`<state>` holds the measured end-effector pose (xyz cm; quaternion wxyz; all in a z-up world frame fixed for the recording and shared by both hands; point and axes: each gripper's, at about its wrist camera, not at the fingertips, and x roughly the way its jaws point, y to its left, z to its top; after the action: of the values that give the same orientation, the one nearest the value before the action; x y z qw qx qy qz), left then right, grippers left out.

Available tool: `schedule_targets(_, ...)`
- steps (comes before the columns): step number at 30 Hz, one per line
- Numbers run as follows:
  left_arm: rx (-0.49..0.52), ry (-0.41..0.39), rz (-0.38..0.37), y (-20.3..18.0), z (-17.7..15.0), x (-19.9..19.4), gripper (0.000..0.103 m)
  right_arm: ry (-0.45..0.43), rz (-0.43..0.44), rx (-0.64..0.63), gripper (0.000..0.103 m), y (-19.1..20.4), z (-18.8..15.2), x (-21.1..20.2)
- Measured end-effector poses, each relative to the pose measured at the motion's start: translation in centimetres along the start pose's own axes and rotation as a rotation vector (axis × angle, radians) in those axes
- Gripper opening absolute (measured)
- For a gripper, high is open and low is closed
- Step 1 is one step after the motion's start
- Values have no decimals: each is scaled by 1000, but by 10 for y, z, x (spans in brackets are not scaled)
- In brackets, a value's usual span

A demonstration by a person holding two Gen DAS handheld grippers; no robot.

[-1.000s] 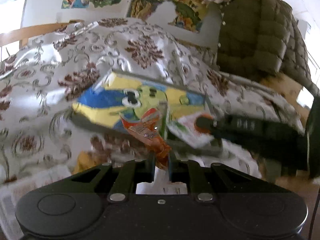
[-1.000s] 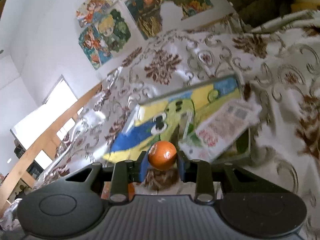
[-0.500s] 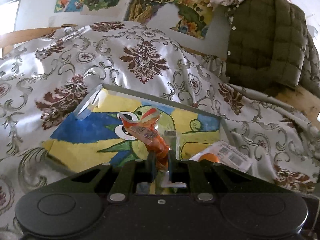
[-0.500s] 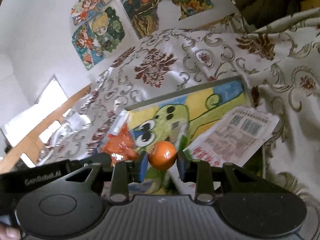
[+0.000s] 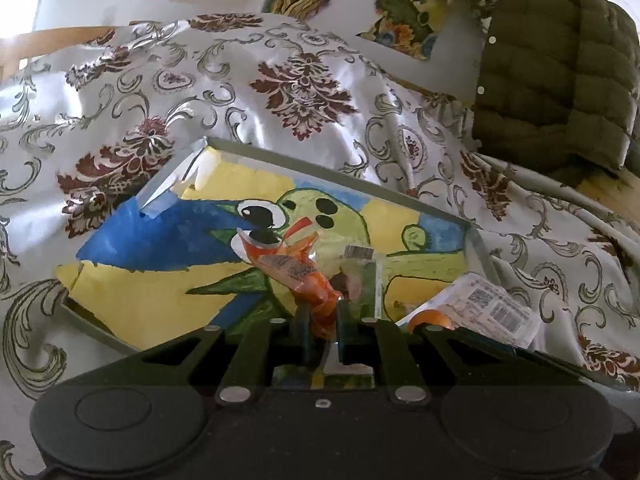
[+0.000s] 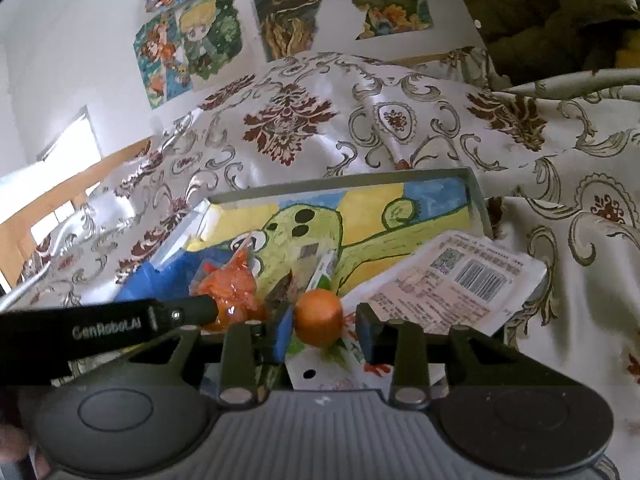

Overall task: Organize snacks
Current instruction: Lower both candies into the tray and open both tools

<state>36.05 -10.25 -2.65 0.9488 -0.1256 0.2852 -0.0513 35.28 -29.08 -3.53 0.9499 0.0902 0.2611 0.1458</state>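
Note:
A grey tray (image 5: 320, 160) lined with a green cartoon drawing lies on the patterned cloth; it also shows in the right wrist view (image 6: 476, 200). My left gripper (image 5: 320, 320) is shut on an orange snack packet (image 5: 296, 272) held over the tray; the packet also shows in the right wrist view (image 6: 232, 292). My right gripper (image 6: 324, 328) has its jaws parted around a small orange (image 6: 319, 317), which touches the left pad with a gap at the right pad. A white packet with barcodes (image 6: 452, 284) lies in the tray's right part. A clear wrapped snack (image 5: 360, 276) lies mid-tray.
A floral satin cloth (image 5: 280, 80) covers the surface, with folds around the tray. An olive quilted jacket (image 5: 560, 64) hangs at the back right. Posters (image 6: 192, 40) are on the wall behind. The left gripper's arm (image 6: 108, 328) crosses the right wrist view at left.
Both grippers have moved closer over the tray. The right gripper's jaws have widened around the orange. The left gripper still holds the orange packet.

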Motion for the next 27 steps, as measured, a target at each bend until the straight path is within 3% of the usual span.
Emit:
schedule_targets(4,3,6,7,0,-1,1,14,-2,-12,-25,45,4,-2,1)
schedule_targets(8,-11,9,16,3,1,-1,18,-5,-11,-24,62,3,0,-1)
schedule_targets(10,-18,5,24,5,3,-5,19,-6,-7,-19,66,2,1,-2)
schedule_targets(20,-64,-67,87,20,12,-41,88,-30,-24,-9,94,4,8,-14)
schedule_targets(23,-79,-109,100,24,15,-60,101,-56,-36,-9,101,7,12,-23)
schedule_targets(27,-85,-170,127,26,14,-90,102,-94,-61,-11,103,14,18,-42)
